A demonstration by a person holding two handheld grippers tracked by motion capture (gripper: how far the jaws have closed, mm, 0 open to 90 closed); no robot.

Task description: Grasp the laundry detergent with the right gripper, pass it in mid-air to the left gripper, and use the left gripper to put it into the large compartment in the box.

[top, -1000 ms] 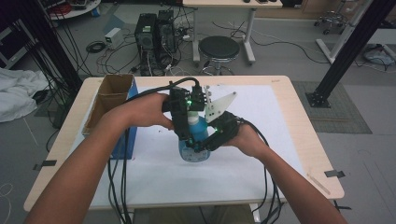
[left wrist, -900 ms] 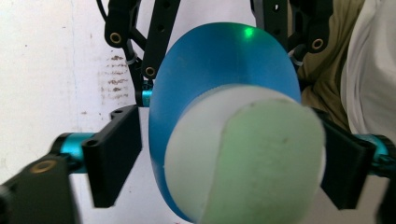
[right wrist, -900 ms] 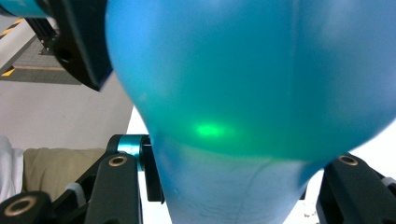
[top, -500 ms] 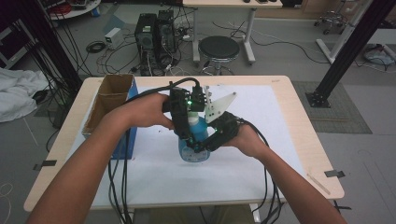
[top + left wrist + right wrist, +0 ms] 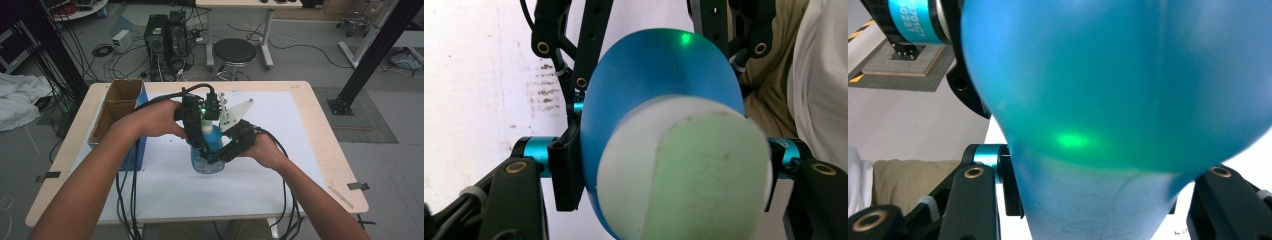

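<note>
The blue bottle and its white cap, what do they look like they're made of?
The bottle looks like translucent blue plastic with a smooth, slightly glossy skin: a green light glints off it and a faint mould seam runs down its lower part. The cap seems to be opaque white plastic, matte, with fine ribbing around its edge.

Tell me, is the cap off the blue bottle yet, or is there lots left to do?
Not yet. Done: the right tool already clamps the blue bottle low down, holding it upright on the white table cover. In hand: the left tool has just been closing around the white cap. Left: the cap is still on, so probably twisting it off.
</note>
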